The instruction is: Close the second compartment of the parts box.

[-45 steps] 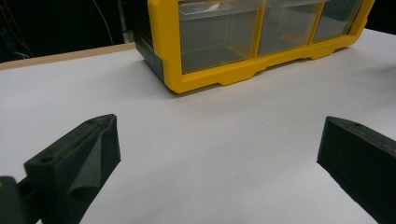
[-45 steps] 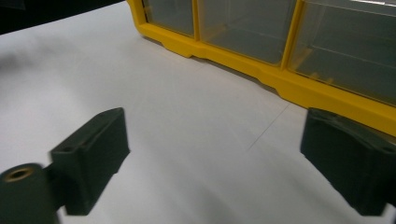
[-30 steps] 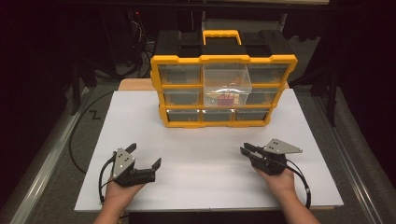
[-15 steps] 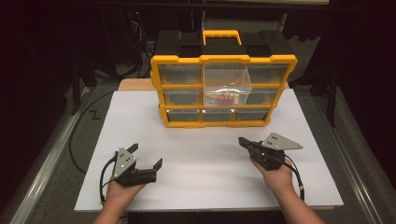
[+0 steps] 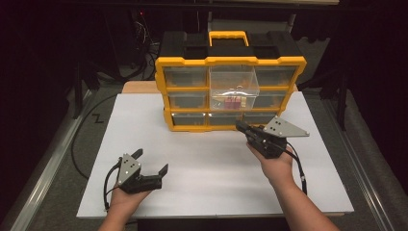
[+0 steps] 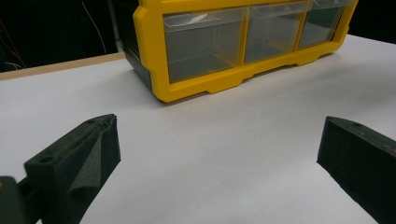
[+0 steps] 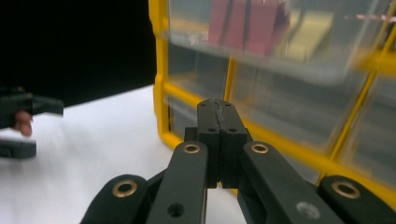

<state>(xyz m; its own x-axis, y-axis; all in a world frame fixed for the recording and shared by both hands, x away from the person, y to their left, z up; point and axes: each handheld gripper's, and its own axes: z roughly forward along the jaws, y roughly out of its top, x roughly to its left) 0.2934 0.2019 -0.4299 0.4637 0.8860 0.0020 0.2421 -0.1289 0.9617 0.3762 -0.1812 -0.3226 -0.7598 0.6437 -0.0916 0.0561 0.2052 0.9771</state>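
The right hand-held gripper [image 5: 240, 125] has its jaws pressed together with nothing between them, and it points at the lower front of the yellow organizer [image 5: 231, 62], just below the pulled-out clear drawer [image 5: 234, 85] in the middle column. The step in hand looks like dealing with that drawer, most likely pushing it home or reaching what lies inside. To push it well, the closed tip should meet the drawer's front face squarely near its middle, so that the drawer slides straight and does not jam on one side; a light, steady push should do, since the organizer is not held down and could slide toward the far edge of the tabletop [image 5: 144, 125]. To pick from the drawer instead, the jaws must first open and come in from above its rim.

The left hand-held gripper [image 5: 150, 162] rests low at the near left of the tabletop with its jaws spread wide and empty, well apart from the organizer.

The organizer stands at the far middle of the white tabletop, a yellow frame with a black top and a yellow handle, holding three rows of clear drawers. The drawer juts toward the near side; inside it lie small red pieces [image 5: 233, 101] and, in the right gripper view, a pale yellow piece [image 7: 308, 35] beside them.
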